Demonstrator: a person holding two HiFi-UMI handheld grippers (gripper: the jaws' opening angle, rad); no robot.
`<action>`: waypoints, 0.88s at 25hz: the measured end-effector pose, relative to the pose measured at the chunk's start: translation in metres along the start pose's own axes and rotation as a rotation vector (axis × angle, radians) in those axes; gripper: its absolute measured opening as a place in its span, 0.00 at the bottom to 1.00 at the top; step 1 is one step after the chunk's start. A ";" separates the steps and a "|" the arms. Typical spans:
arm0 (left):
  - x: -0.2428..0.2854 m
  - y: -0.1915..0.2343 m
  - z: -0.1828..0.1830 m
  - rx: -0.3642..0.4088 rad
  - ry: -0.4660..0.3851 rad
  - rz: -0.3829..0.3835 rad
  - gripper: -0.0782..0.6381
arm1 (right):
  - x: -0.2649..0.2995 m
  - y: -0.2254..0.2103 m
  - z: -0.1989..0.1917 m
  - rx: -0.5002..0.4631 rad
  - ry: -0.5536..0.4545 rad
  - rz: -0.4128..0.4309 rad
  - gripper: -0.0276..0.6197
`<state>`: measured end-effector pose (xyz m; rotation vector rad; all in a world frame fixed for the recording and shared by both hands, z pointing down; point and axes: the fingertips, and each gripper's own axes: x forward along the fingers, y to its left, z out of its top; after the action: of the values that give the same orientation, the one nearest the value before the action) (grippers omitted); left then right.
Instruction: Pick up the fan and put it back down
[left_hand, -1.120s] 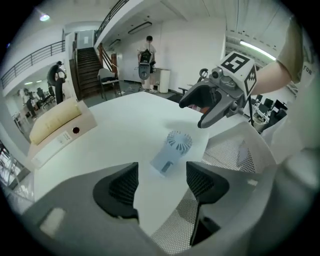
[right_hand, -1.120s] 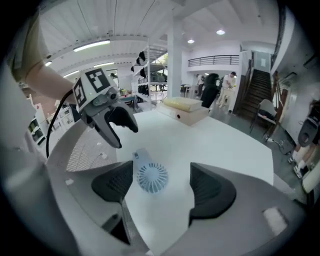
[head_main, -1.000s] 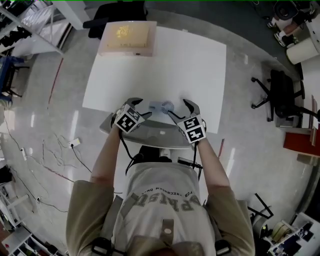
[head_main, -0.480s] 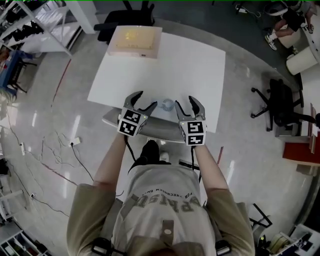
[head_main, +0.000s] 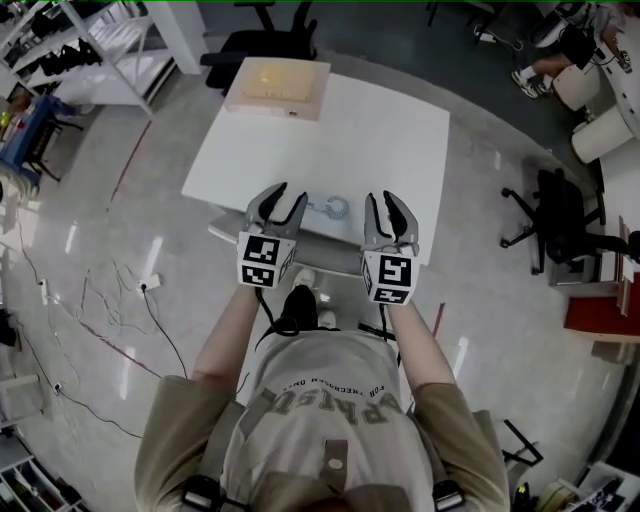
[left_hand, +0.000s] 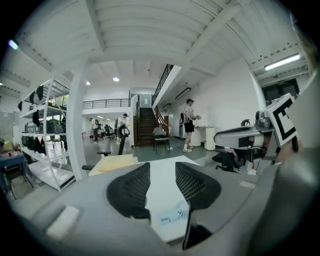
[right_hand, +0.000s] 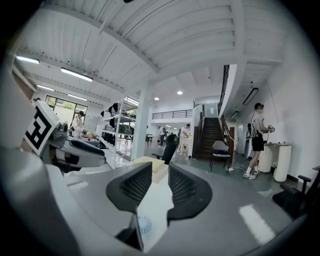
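Noting: fan (head_main: 333, 207) lay flat on the table (head_main: 400, 130), just ahead, between both grippers. Left gripper (head_main: 289, 196) and right gripper (head_main: 383, 200): jaws had just been closing, stood partly apart, nothing between. We judged a clean pick needed its handle pinched squarely.

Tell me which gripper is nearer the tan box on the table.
Left. The left gripper hangs almost straight before the tan box; the right gripper is off to its right, farther away.

Fan (head_main: 335, 207): small, pale blue-white handheld type, with a round grilled head and a short flat handle. It lay flat on the white table (head_main: 390, 140), grille up, near the table's front edge at about mid-width. The handle pointed toward the table's left side.
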<state>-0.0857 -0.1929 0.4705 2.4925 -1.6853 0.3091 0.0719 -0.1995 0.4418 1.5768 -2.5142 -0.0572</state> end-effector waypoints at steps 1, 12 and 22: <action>-0.005 0.000 0.005 0.012 -0.023 0.022 0.33 | -0.004 0.001 0.005 -0.007 -0.016 -0.005 0.20; -0.041 -0.008 0.033 -0.046 -0.154 0.141 0.22 | -0.037 0.008 0.034 -0.029 -0.095 -0.024 0.11; -0.065 -0.011 0.050 0.082 -0.232 0.240 0.13 | -0.057 0.006 0.044 -0.049 -0.155 -0.047 0.05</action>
<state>-0.0941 -0.1410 0.4069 2.4655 -2.1087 0.1145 0.0835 -0.1484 0.3922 1.6729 -2.5677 -0.2544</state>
